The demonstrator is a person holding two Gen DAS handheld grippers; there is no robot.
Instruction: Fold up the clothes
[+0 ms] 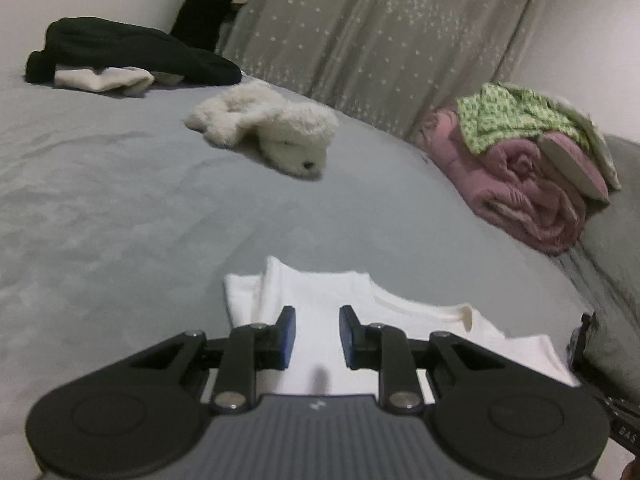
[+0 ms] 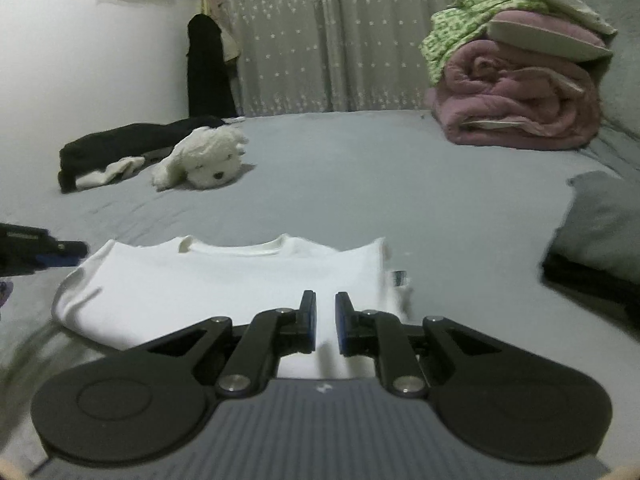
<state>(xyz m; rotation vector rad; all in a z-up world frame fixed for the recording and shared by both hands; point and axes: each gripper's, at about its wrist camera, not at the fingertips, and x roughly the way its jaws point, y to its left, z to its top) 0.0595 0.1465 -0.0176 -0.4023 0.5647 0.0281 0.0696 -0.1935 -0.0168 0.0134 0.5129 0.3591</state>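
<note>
A white T-shirt (image 1: 312,288) (image 2: 224,280) lies folded flat on the grey bed sheet (image 1: 120,220) (image 2: 440,220), collar toward the far side. My left gripper (image 1: 318,316) hovers over the shirt's left part, its blue pads apart with nothing between them. My right gripper (image 2: 326,300) is over the shirt's near right part. Its pads stand a narrow gap apart, and no cloth is pinched between them. In the right wrist view the left gripper (image 2: 40,248) shows at the left edge beside the shirt.
A white plush dog (image 1: 276,128) (image 2: 204,156) lies mid-bed. Black and cream garments (image 1: 132,48) (image 2: 132,140) are piled behind it. At the back right is a rolled pink blanket (image 1: 528,184) (image 2: 516,104) with green cloth (image 1: 512,116) on top. A grey pillow (image 2: 600,224) sits at the right.
</note>
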